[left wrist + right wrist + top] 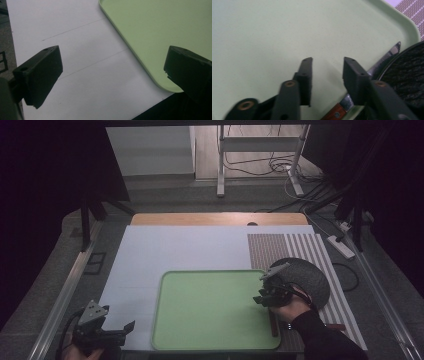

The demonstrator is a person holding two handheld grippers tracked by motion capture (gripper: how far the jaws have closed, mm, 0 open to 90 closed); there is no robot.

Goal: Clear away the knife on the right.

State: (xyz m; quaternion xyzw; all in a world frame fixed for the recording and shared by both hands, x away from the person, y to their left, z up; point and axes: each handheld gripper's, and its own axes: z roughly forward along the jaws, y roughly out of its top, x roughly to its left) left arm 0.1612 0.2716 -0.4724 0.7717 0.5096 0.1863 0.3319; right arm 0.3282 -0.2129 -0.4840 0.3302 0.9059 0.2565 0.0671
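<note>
Two grippers work over a white table sheet [165,250] that spans the middle of the high view. On its near half lies a pale green tray [210,312], a smooth, matte rectangle with rounded corners and a low rim. Right of the tray is a striped brown-and-white mat [280,247], and on it sits a dark, rough-textured round plate [310,277] at the right of centre.

At the lower right of the high view a dark-sleeved forearm comes in, with the hand wrapped round the right gripper [261,296], which points left over the tray's right edge. Its jaws stand partly apart with only bare tray between them. At the lower left corner, the left gripper [127,327] lies low beside the tray's near left corner, pointing right, with its jaws wide apart and nothing between them.

Smallest is a knife [372,71] with a reddish wooden riveted handle and a bright metal blade. It lies along the tray's right rim, just beside the plate, under the right gripper. In the right gripper view its long axis runs from lower centre to upper right, tip at the upper right.
</note>
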